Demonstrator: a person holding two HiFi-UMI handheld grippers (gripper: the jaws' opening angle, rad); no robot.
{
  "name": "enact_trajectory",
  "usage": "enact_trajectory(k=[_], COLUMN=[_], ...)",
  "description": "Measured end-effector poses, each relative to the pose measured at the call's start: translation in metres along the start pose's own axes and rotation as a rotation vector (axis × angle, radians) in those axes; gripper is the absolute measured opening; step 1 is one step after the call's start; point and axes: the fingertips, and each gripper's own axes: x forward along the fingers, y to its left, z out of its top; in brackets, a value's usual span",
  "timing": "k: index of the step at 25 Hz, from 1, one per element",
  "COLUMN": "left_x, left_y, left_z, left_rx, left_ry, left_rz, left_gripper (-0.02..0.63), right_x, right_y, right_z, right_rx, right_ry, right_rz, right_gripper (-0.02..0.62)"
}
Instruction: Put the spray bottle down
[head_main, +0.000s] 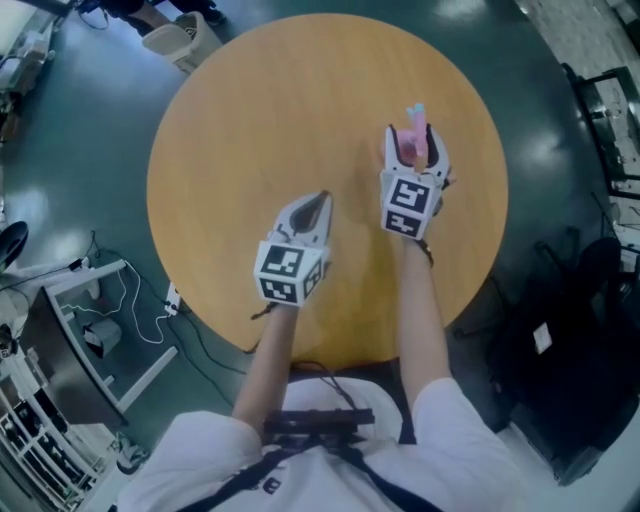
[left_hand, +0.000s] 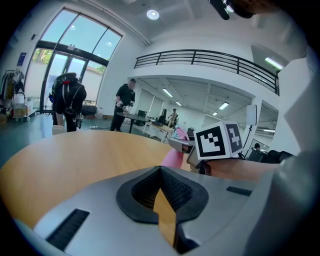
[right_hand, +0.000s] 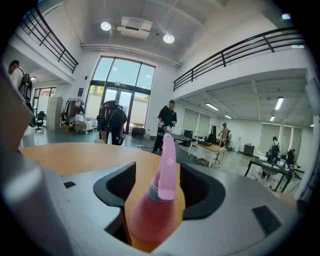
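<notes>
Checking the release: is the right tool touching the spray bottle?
Apart. The right gripper view shows the spray bottle between the open jaws of the right tool, tabletop visible either side.

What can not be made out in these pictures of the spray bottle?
1. Base of the bottle: in the right gripper view the body of the right tool cuts it off; in the head view that tool covers it. Whether it touches the table is unclear.
2. Most of the bottle in the left gripper view: hidden behind the cube.
3. The people far behind: too small, faces blurred.
</notes>
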Motion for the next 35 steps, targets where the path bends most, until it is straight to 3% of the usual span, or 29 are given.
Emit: enact_trajectory(k=[10,17,27,35], left_x=[-0.029,-0.071,-0.139,-0.189], left_y=[-0.007,-0.018,-0.031,-0.04], left_z=[0.009,0.04,0.076,0.11], left_rx=[0.015,0.094,0.175,0.22], left_ry=[-0.05,-0.137,-0.26,-0.352], left_rz=[-0.031,-0.042,-0.072,-0.113], left_gripper=[0.011,0.011,0.011,0.011], right_x=[-0.052,-0.117,-0.219,-0.282], right_y=[-0.004,0.004,0.034,0.066], right_z=[0.004,0.019,0.067,0.111], right_rx=[0.038,0.082,0.138,0.085], right_ry=[-0.001,0.017,-0.103,-0.207], right_rz=[-0.051,-0.044,-0.059,-0.098], right_gripper=[0.296,0.257,0.156,0.115])
